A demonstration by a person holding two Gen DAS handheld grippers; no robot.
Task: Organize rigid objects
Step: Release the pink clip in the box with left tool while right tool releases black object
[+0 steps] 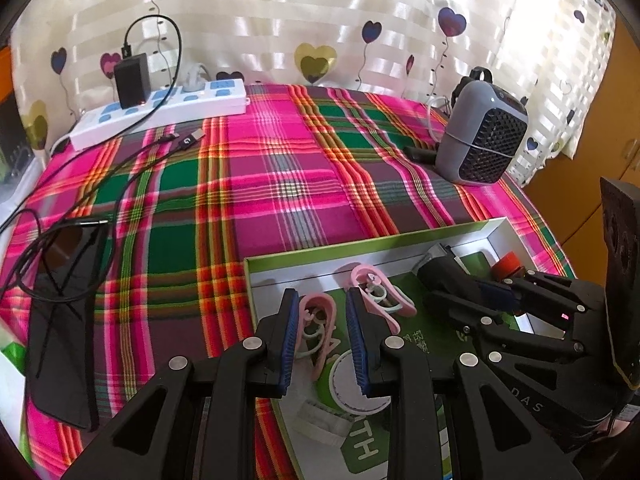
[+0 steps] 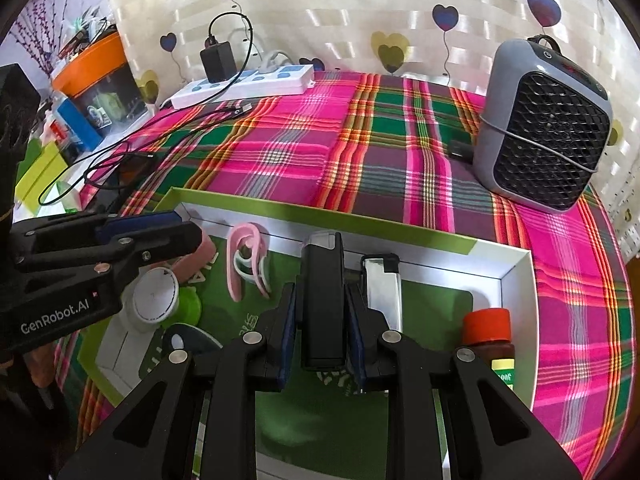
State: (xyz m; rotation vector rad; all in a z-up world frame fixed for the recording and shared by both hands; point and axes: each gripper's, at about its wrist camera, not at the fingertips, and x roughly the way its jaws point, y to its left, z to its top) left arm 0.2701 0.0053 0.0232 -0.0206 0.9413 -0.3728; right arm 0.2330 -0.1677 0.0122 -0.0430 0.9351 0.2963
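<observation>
The right gripper point(image 2: 322, 340) has its fingers closed on a black bar-shaped device point(image 2: 322, 300), held upright over the green-lined box point(image 2: 516, 280) that sits on the plaid-covered counter point(image 2: 400, 168). Just beside it in the box lie a silver lighter point(image 2: 384, 292) and a red-capped bottle point(image 2: 490, 334). The left gripper point(image 1: 322, 344) has its fingers narrow around a pink clip point(image 1: 318, 320) inside the box; whether the pads press it cannot be told. A second pink clip point(image 1: 378, 290) lies beside it. A grey fan heater point(image 2: 548, 128) stands well apart.
</observation>
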